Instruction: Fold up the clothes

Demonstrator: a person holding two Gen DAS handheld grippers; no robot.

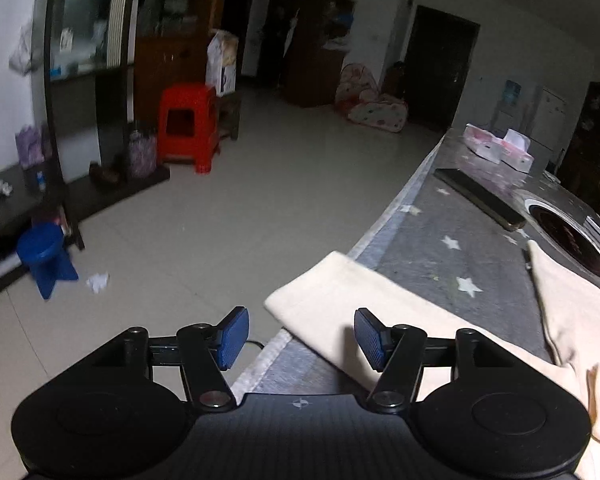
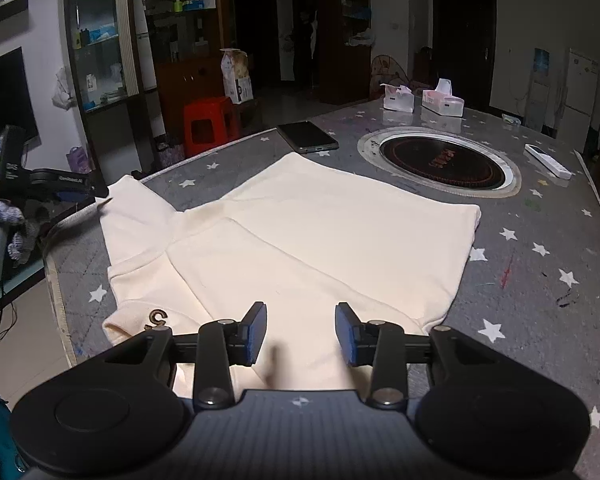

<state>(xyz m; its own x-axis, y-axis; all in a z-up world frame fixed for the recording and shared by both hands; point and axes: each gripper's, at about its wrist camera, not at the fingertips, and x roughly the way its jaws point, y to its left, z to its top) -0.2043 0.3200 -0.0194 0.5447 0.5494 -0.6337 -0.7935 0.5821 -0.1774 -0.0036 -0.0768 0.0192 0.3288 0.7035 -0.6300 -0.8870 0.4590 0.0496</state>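
A cream shirt (image 2: 300, 240) lies spread flat on the grey star-patterned table (image 2: 540, 280), one sleeve (image 2: 136, 208) reaching toward the left table edge. My right gripper (image 2: 301, 334) is open and empty, hovering just above the shirt's near edge. My left gripper (image 1: 301, 338) is open and empty above the end of that sleeve (image 1: 340, 300) at the table's edge; it also shows in the right wrist view (image 2: 100, 190), beside the sleeve tip.
A dark phone (image 2: 307, 137) lies beyond the shirt. A round inset cooktop (image 2: 440, 162) sits mid-table. Two tissue boxes (image 2: 420, 100) and a white remote (image 2: 548, 161) lie farther back. On the floor stand a red stool (image 1: 188, 124) and a blue stool (image 1: 46, 256).
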